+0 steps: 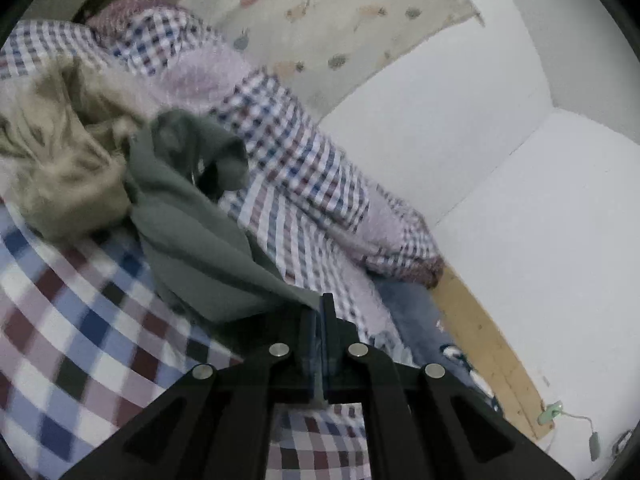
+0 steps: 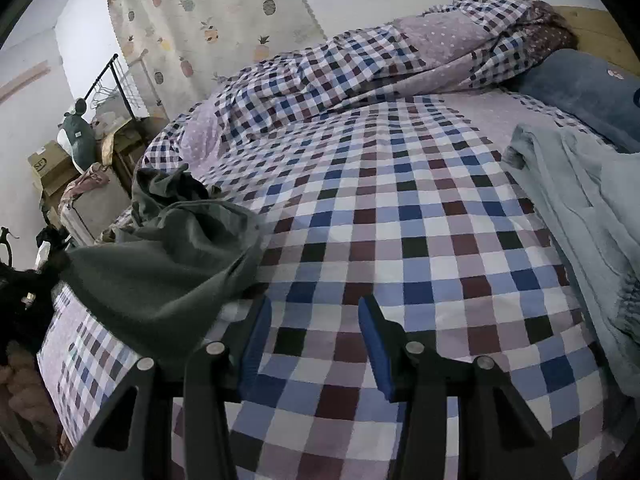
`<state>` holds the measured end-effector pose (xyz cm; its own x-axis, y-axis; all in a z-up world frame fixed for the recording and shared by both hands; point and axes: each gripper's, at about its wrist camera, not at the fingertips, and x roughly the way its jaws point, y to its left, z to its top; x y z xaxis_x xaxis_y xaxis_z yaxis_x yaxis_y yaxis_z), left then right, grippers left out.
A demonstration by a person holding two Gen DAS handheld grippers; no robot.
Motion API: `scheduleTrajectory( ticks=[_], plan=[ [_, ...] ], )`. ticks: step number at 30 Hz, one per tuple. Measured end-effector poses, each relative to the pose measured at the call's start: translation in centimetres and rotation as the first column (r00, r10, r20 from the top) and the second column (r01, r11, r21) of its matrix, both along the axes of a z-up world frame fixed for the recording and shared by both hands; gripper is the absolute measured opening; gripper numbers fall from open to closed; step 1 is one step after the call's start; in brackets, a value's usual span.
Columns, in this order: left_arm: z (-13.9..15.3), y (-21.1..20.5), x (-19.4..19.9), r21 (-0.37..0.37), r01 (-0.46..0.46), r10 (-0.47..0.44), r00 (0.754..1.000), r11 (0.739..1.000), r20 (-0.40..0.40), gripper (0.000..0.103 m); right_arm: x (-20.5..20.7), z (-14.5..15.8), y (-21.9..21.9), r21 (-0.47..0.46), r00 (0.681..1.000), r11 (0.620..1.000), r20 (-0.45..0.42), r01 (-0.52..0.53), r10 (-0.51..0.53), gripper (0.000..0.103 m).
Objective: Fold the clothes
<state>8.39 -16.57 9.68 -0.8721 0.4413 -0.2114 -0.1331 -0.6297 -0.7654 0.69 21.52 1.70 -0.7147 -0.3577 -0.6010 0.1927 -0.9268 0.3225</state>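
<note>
Pinching an edge of the grey-green garment (image 1: 192,240), the left claw (image 1: 318,312) has its jaws fully together with cloth caught between the pads, and the fabric runs taut from the tips back to the bunched rest. Reads as a pick-up from the pile: grab one edge, pull, so the piece separates and can be spread flat. Left wrist view is motion-blurred, so seam or hem at the pinch can't be told.

The garment's far end sits beside a crumpled tan garment (image 1: 60,160), both lying on the checked bed sheet (image 1: 80,320); whether the two are tangled can't be told. In the right wrist view the same grey-green cloth (image 2: 160,276) lies at the bed's left edge, part of it draped toward that side.

Right claw (image 2: 316,332) hangs over bare checked sheet, jaws apart, nothing between them, apart from the cloth just to its left. Likely waiting to take a second corner once the piece is lifted clear; the open middle of the bed is the obvious folding spot.

A pale blue garment (image 2: 580,240) lies along the bed's right edge, looks set aside. A rumpled checked duvet (image 2: 360,72) is heaped along the far edge by the wall, and a blue pillow (image 2: 580,88) sits at the far right corner, keeping the centre free.

Folding itself not started; still the fetch-and-spread step, by my read.
</note>
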Motion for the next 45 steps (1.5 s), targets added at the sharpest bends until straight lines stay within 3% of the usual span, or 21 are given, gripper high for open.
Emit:
scheduleTrajectory(
  ticks=[5, 10, 14, 17, 24, 30, 36, 37, 38, 39, 40, 45],
  plan=[
    [2.3, -4.3, 4.7, -0.006, -0.084, 0.083, 0.992, 0.996, -0.092, 0.0, -0.4, -0.1, -1.0, -0.025, 1.0, 1.0, 0.002, -0.013, 0.013, 0.049],
    [3.2, -9.6, 9.4, -0.035, -0.228, 0.222, 0.966, 0.973, -0.136, 0.0, -0.6, -0.2, -2.9, -0.055, 0.998, 0.997, 0.007, -0.057, 0.057, 0.049],
    [2.2, -13.4, 10.4, -0.047, -0.318, 0.314, 0.946, 0.947, -0.078, 0.0, -0.6, 0.1, -5.5, -0.022, 0.991, 0.991, 0.003, -0.132, 0.133, 0.049],
    [0.3, -15.8, 9.6, -0.068, -0.365, 0.368, 0.929, 0.928, 0.038, 0.0, -0.2, 0.9, -7.6, -0.005, 0.976, 0.976, -0.011, -0.216, 0.216, 0.05],
    [-4.5, -19.0, 8.2, -0.072, -0.426, 0.429, 0.86, 0.902, 0.275, 0.0, 0.1, 2.0, -12.5, -0.004, 0.947, 0.947, -0.016, -0.322, 0.322, 0.052],
    [-5.1, -19.0, 8.2, -0.073, -0.429, 0.43, 0.854, 0.901, 0.293, 0.0, -2.6, 4.0, -16.6, -0.094, 0.921, 0.916, -0.021, -0.389, 0.389, 0.052],
    [-4.9, -19.2, 8.3, -0.07, -0.415, 0.417, 0.862, 0.907, 0.289, 0.0, -4.8, 3.4, -21.4, 0.059, 0.899, 0.898, 0.065, -0.436, 0.432, 0.052],
    [-4.9, -19.2, 8.2, -0.068, -0.413, 0.414, 0.863, 0.908, 0.29, 0.0, -4.9, 3.2, -21.7, 0.072, 0.9, 0.898, 0.074, -0.434, 0.43, 0.051],
    [-4.9, -19.3, 8.2, -0.066, -0.412, 0.412, 0.863, 0.909, 0.292, 0.0, -5.1, 3.1, -21.9, 0.085, 0.903, 0.9, 0.085, -0.428, 0.422, 0.039],
    [-4.9, -19.3, 8.3, -0.062, -0.409, 0.408, 0.864, 0.911, 0.295, 0.0, -5.2, 2.9, -22.1, 0.097, 0.906, 0.902, 0.095, -0.422, 0.413, 0.026],
    [-5.0, -19.4, 8.4, -0.055, -0.406, 0.403, 0.865, 0.912, 0.299, 0.0, -5.2, 2.8, -22.1, 0.114, 0.913, 0.907, 0.1, -0.405, 0.395, 0.001],
    [-5.2, -19.5, 8.9, -0.012, -0.388, 0.372, 0.875, 0.922, 0.309, 0.0, -3.5, 4.4, -18.8, 0.149, 0.96, 0.948, 0.039, -0.281, 0.278, 0.001]
  ],
)
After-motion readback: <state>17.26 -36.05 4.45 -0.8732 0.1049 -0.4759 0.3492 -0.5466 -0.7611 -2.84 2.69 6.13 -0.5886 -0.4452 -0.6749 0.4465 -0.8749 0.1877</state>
